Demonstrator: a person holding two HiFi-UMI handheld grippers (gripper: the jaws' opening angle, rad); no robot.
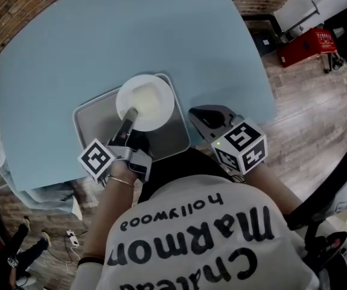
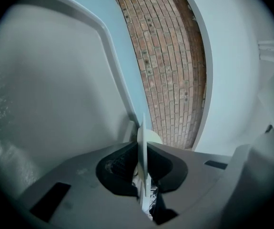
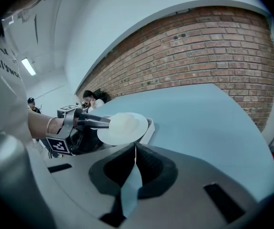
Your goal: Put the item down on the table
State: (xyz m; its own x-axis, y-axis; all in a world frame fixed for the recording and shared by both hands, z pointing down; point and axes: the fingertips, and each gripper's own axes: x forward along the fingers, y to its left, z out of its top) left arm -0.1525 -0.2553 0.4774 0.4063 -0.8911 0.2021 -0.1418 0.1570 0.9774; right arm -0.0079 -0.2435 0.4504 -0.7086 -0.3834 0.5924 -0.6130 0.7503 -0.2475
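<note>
My left gripper (image 1: 130, 115) is clamped on the near rim of the round white plate (image 1: 146, 98). In the left gripper view the thin edge of the plate runs straight between the closed jaws. The plate hangs over the far right part of the flat grey metal tray (image 1: 95, 122). From the right gripper view it looks lifted clear of the tray rather than resting on it.

My right gripper (image 1: 198, 117) hovers just beside the tray's right edge, with its jaws together and nothing between them.

I judge I am in the carrying step, with the set-down not yet done. Next I must take the plate past the tray's rim to the bare pale blue table (image 1: 131, 29), lower it level, then let the jaws part.
</note>
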